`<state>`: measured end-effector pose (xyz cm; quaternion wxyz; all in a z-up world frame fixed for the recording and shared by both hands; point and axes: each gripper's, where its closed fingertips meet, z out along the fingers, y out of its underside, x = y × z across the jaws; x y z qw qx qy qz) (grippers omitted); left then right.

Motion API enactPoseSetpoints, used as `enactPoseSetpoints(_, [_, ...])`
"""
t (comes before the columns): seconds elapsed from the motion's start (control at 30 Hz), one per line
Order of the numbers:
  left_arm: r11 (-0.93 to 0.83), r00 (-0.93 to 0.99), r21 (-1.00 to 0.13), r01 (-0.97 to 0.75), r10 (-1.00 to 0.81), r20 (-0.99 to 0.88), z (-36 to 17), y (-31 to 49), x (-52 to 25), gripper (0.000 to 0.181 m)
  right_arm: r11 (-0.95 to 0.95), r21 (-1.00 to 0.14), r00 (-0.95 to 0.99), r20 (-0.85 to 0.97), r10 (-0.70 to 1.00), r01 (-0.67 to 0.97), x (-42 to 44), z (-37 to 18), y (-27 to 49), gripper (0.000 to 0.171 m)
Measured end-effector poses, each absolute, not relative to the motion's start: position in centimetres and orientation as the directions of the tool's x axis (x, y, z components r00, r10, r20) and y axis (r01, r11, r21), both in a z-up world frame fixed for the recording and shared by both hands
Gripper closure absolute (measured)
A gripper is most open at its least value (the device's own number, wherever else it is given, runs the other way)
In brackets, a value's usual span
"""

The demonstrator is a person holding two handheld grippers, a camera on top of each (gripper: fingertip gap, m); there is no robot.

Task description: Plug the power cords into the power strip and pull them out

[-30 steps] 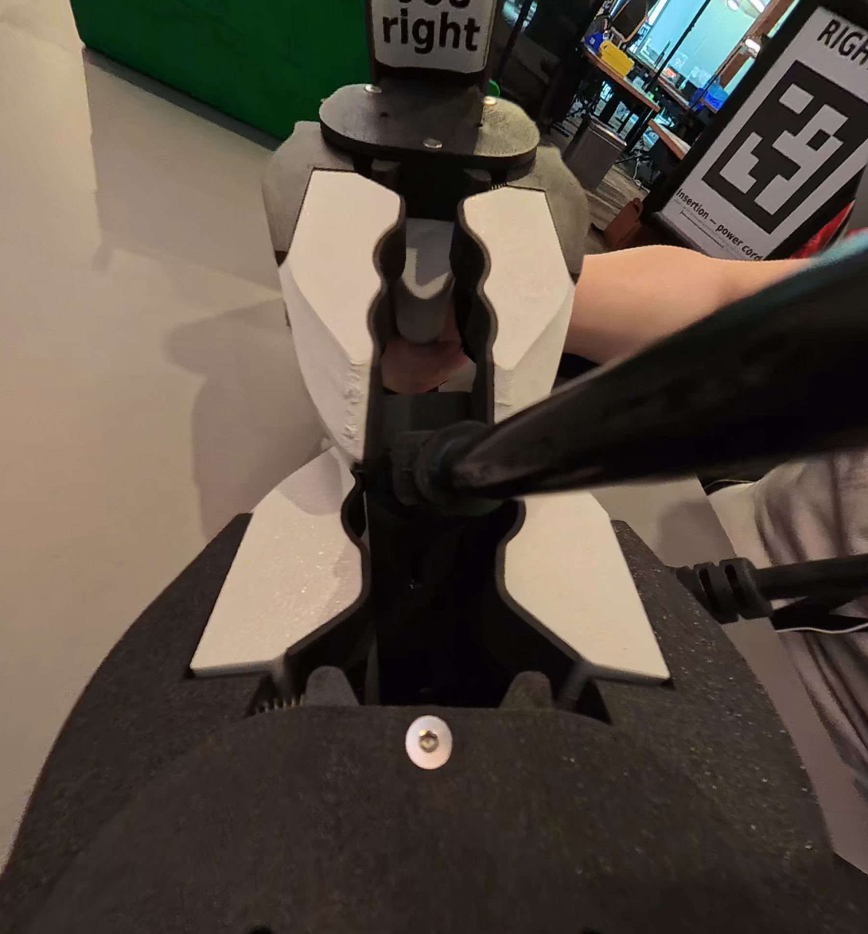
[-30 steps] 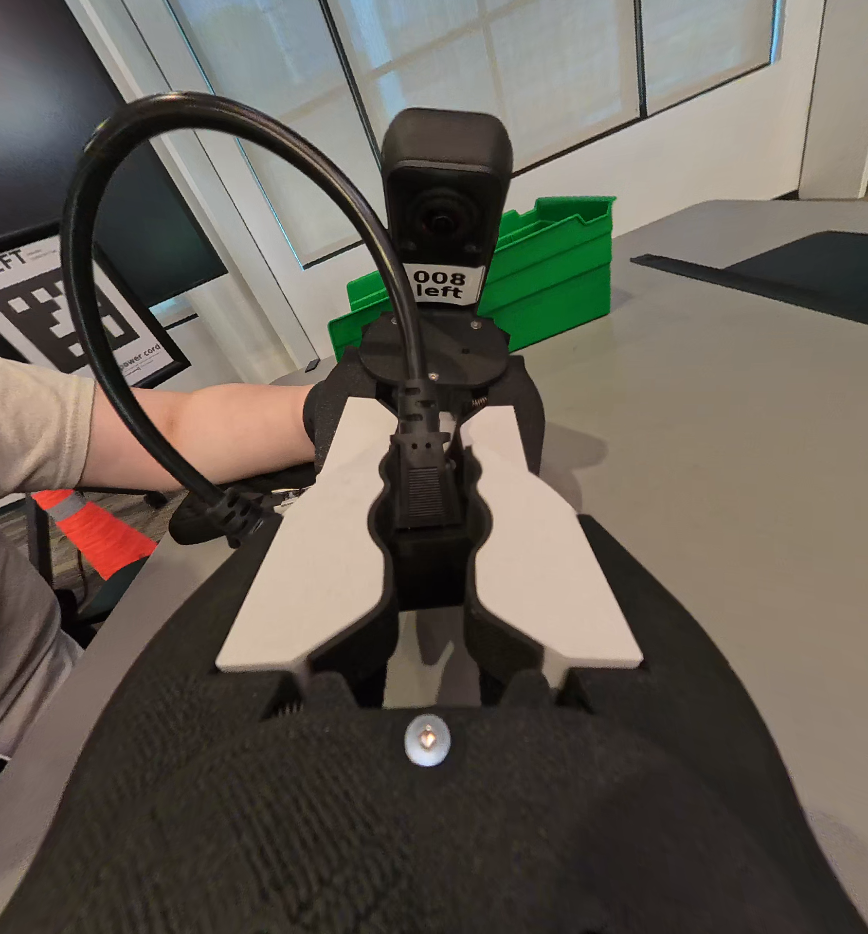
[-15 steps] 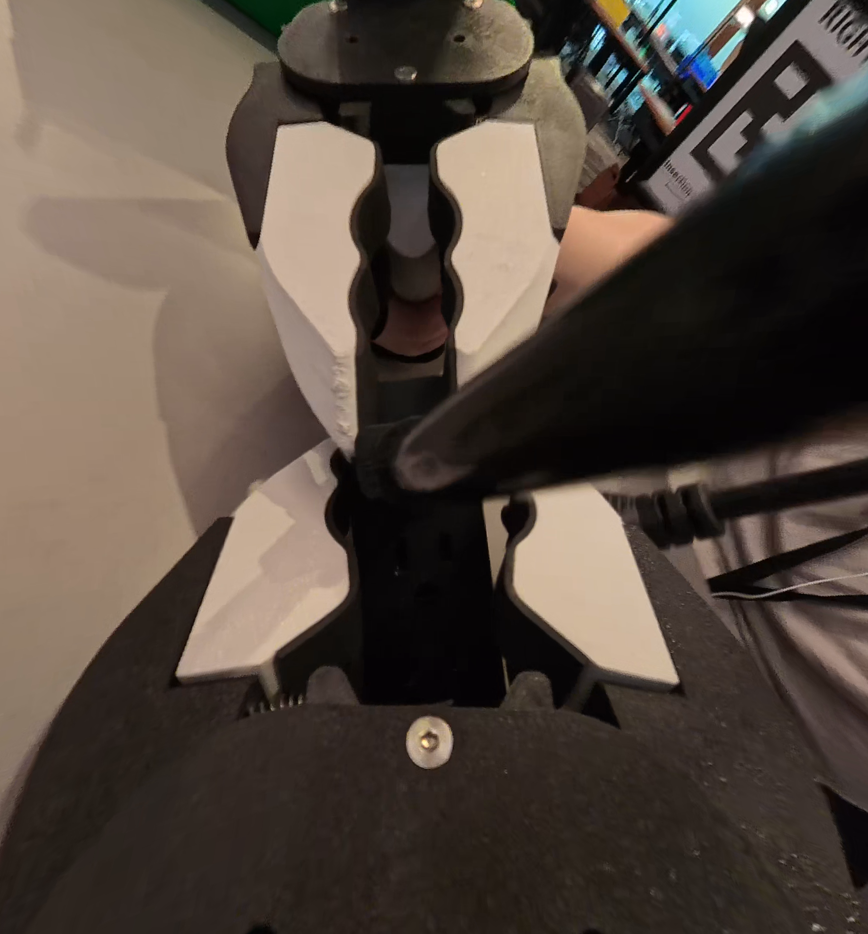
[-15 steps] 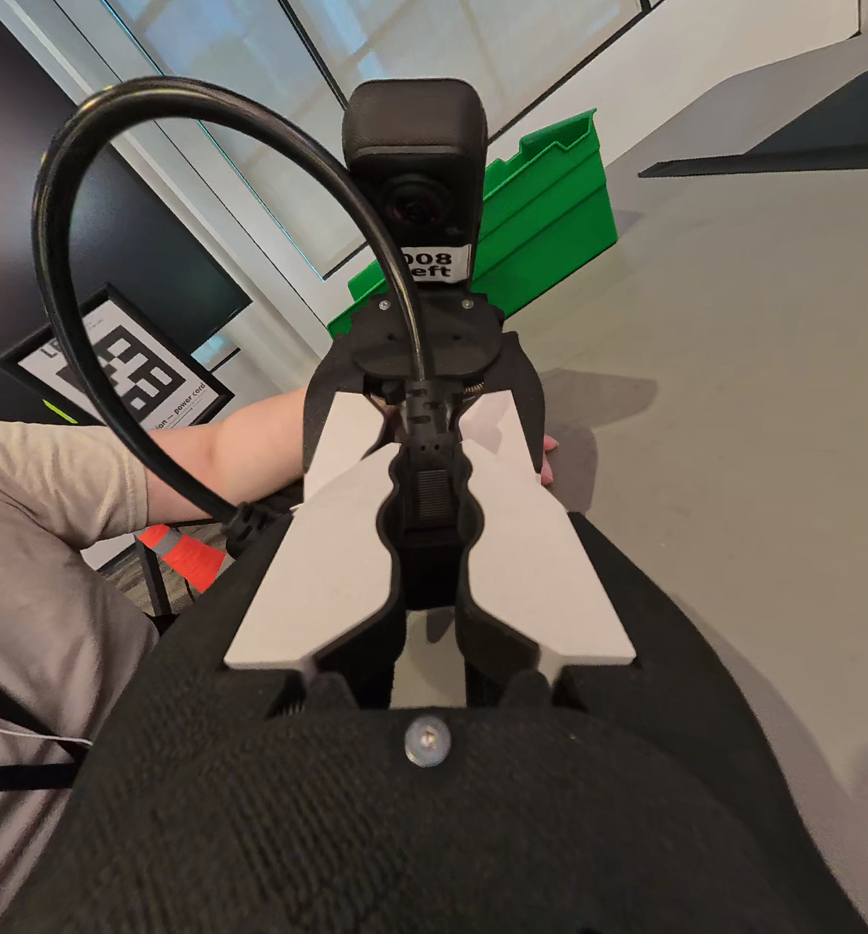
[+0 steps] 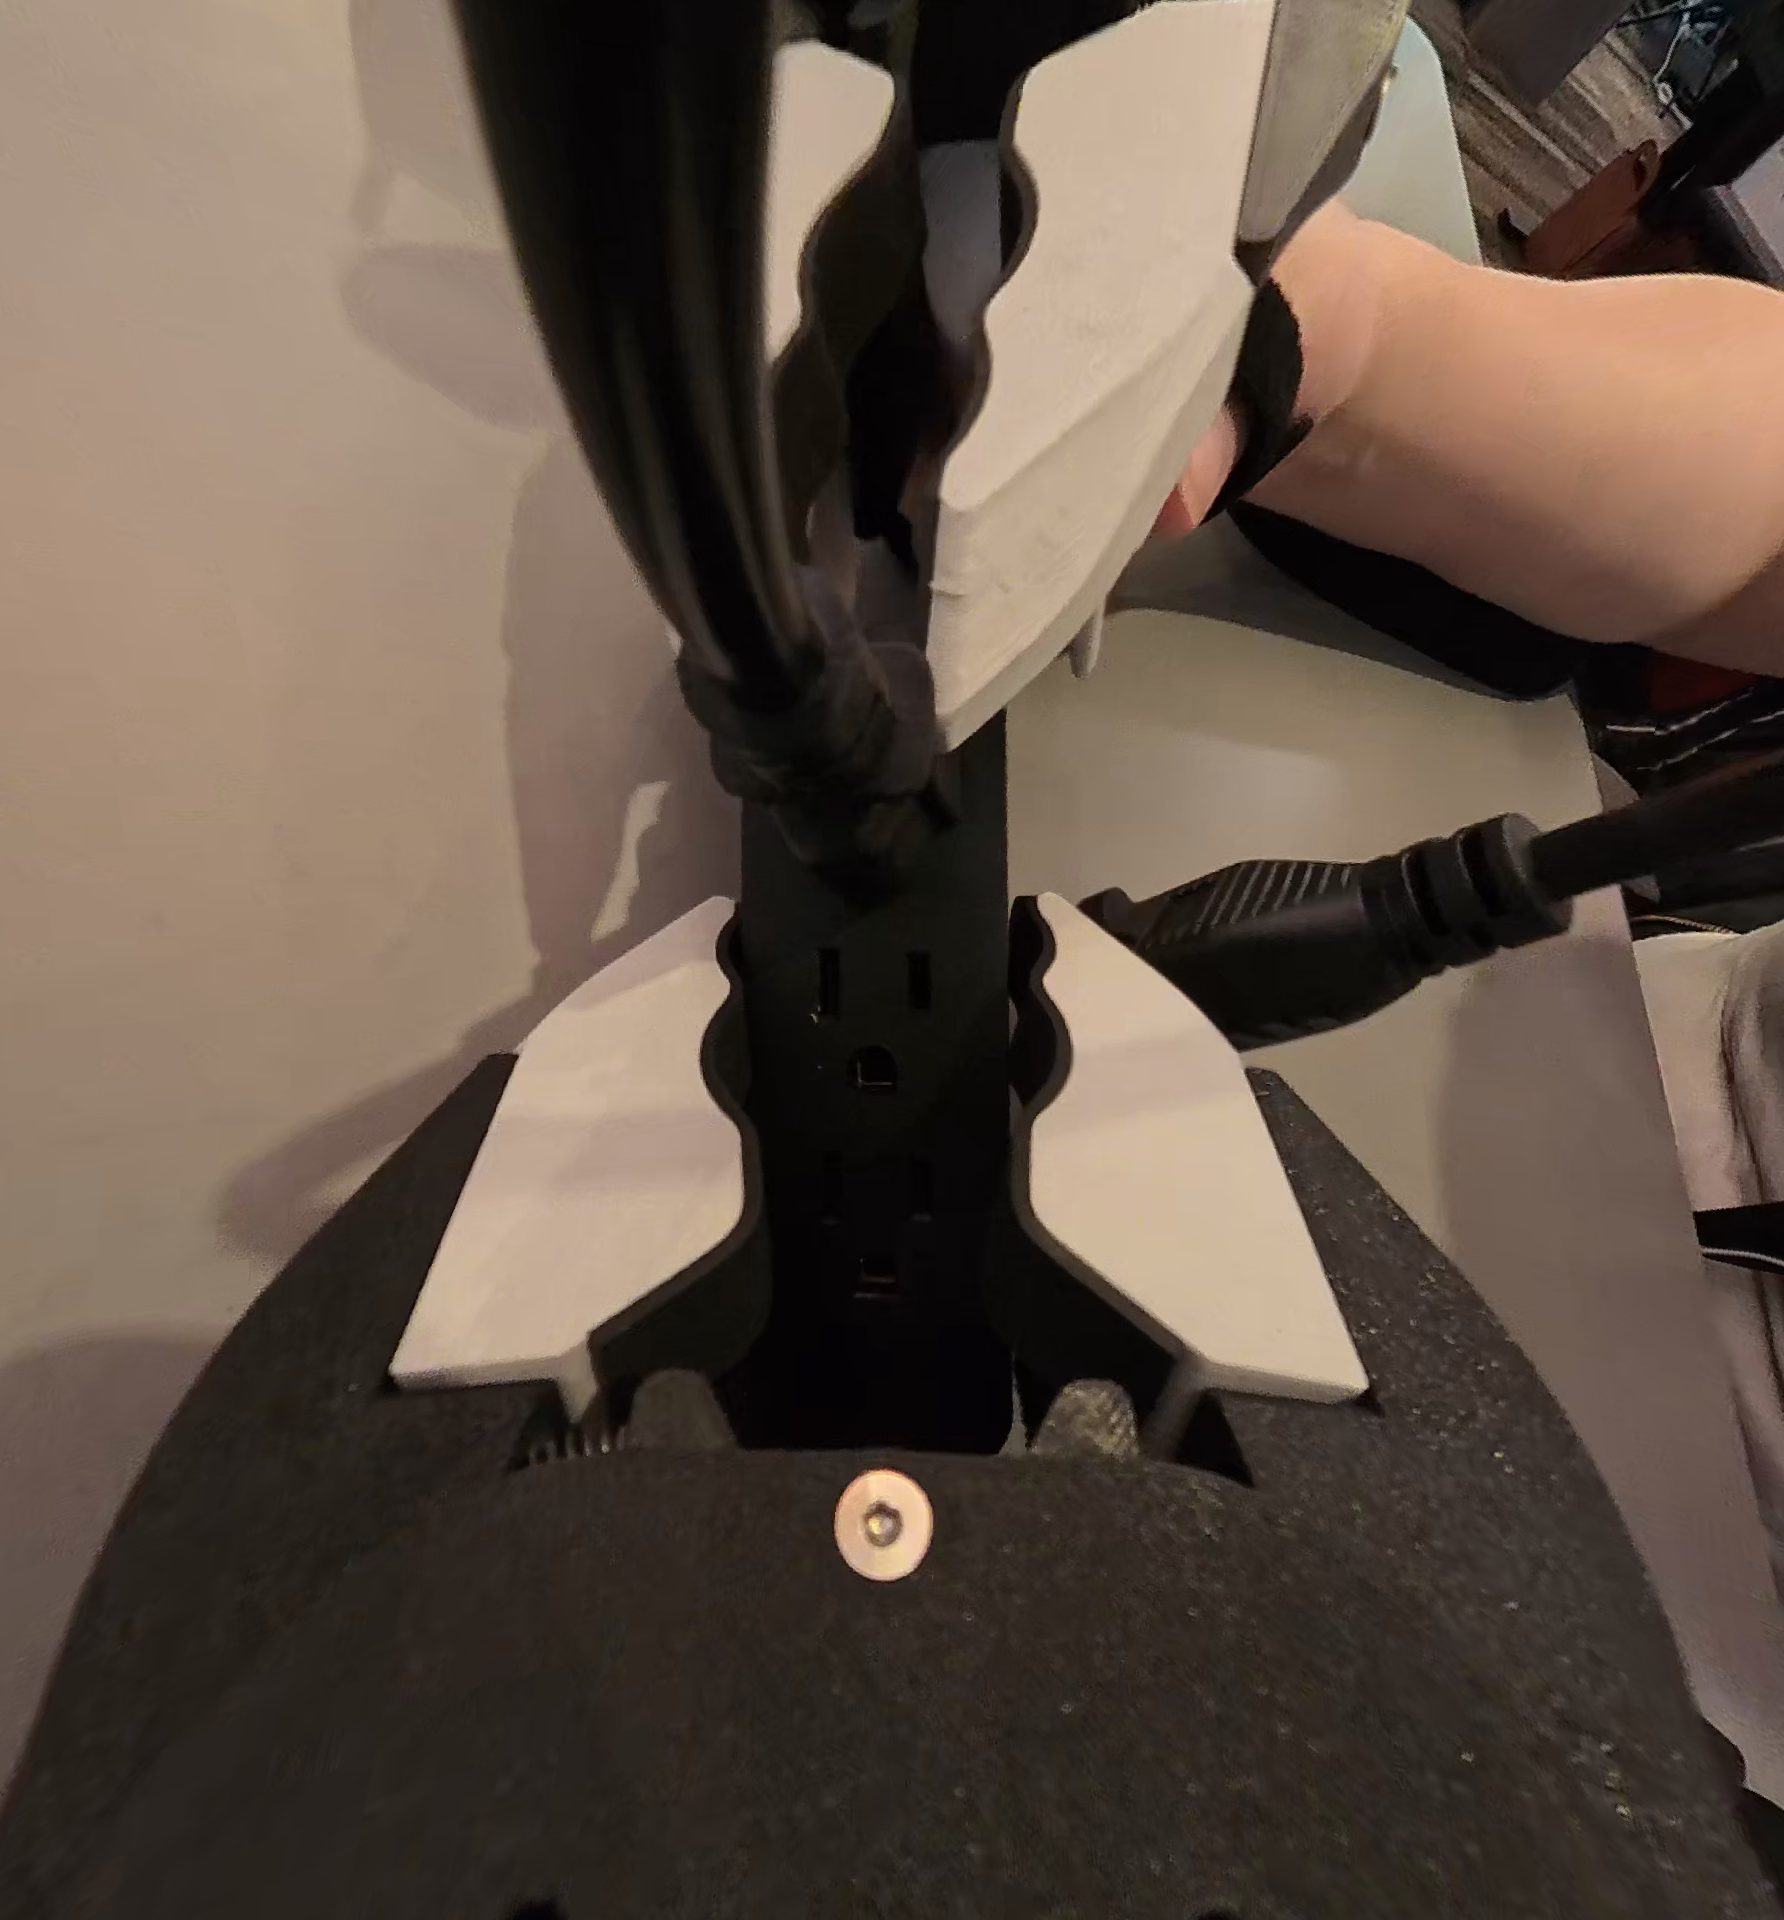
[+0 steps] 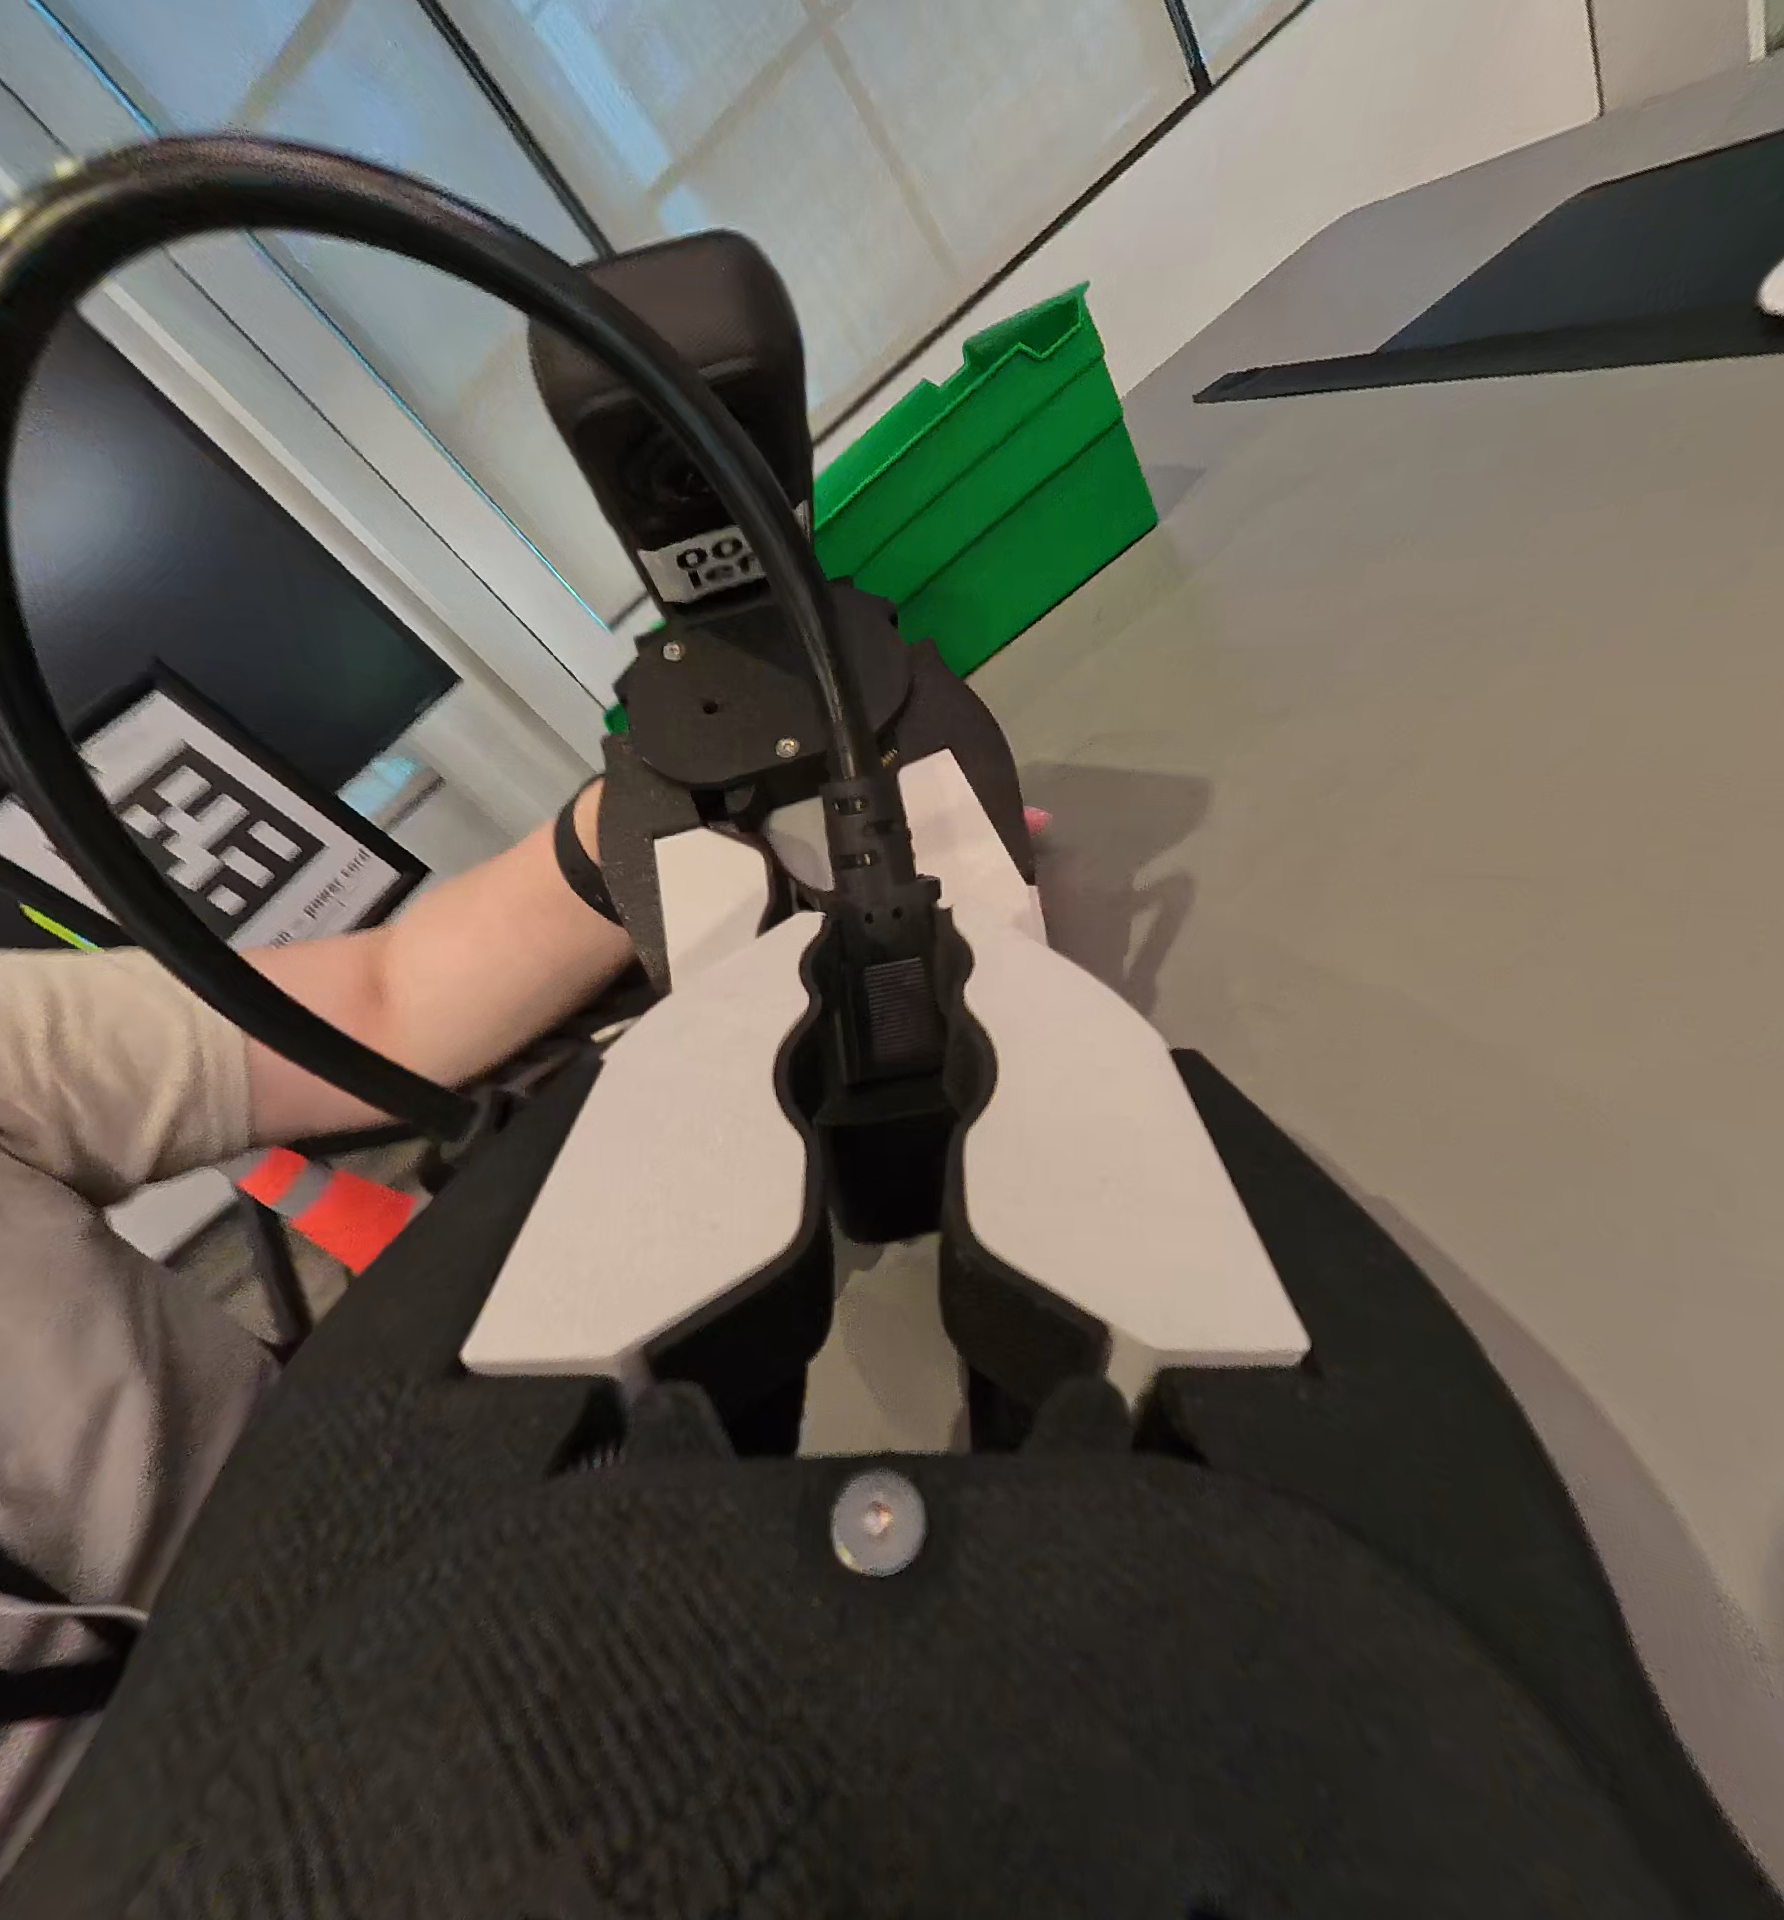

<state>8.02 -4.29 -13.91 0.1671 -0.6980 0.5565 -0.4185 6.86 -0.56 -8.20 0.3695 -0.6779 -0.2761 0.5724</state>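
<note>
While the left gripper clamps the rigid power strip, the right gripper pinches a black plug by its ribbed body. Its stiff cord (springy, arching above the strip) probably tugs sideways, so gripping the hard plug body suits best.

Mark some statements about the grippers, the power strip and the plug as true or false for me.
1. The left gripper clamps the long black power strip between its white fingers. True.
2. The right gripper is open and empty. False: it is shut on the black ribbed plug.
3. Every socket on the strip is filled. False: two empty sockets show between the left fingers.
4. A green plastic bin stands on the grey table. True.
</note>
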Motion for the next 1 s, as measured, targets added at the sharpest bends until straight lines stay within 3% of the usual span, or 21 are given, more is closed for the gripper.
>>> enactPoseSetpoints(0.2, [-0.351,0.037,-0.682,-0.642,-0.902,0.43,-13.9,-4.2,8.0,0.134,-0.389,-0.921,0.328,-0.361,0.873,0.023,7.0,-7.4,0.0,0.132])
enactPoseSetpoints(0.33, [-0.321,-0.011,-0.678,-0.661,-0.899,0.437,-13.9,-4.7,8.0,0.134,-0.442,-0.892,0.305,-0.397,0.866,0.094,6.4,-8.3,0.3,0.124])
enactPoseSetpoints(0.57, [-0.362,0.042,-0.637,-0.681,-0.887,0.459,-14.1,-4.6,8.2,0.135,-0.438,-0.863,0.338,-0.345,0.875,0.252,5.4,-9.5,-0.4,0.134])
enactPoseSetpoints(0.6, [-0.383,0.055,-0.63,-0.676,-0.878,0.475,-14.1,-4.5,8.3,0.136,-0.443,-0.86,0.349,-0.346,0.871,0.253,5.3,-9.4,-0.4,0.144])
enactPoseSetpoints(0.73, [-0.41,0.047,-0.637,-0.652,-0.861,0.506,-13.8,-4.5,8.2,0.135,-0.475,-0.842,0.433,-0.34,0.835,0.255,5.2,-9.3,0.0,0.145])
enactPoseSetpoints(1.0, [-0.419,0.049,-0.647,-0.637,-0.86,0.509,-13.7,-4.2,8.2,0.135,-0.623,-0.781,0.383,-0.561,0.734,0.051,6.1,-9.4,0.3,0.146])
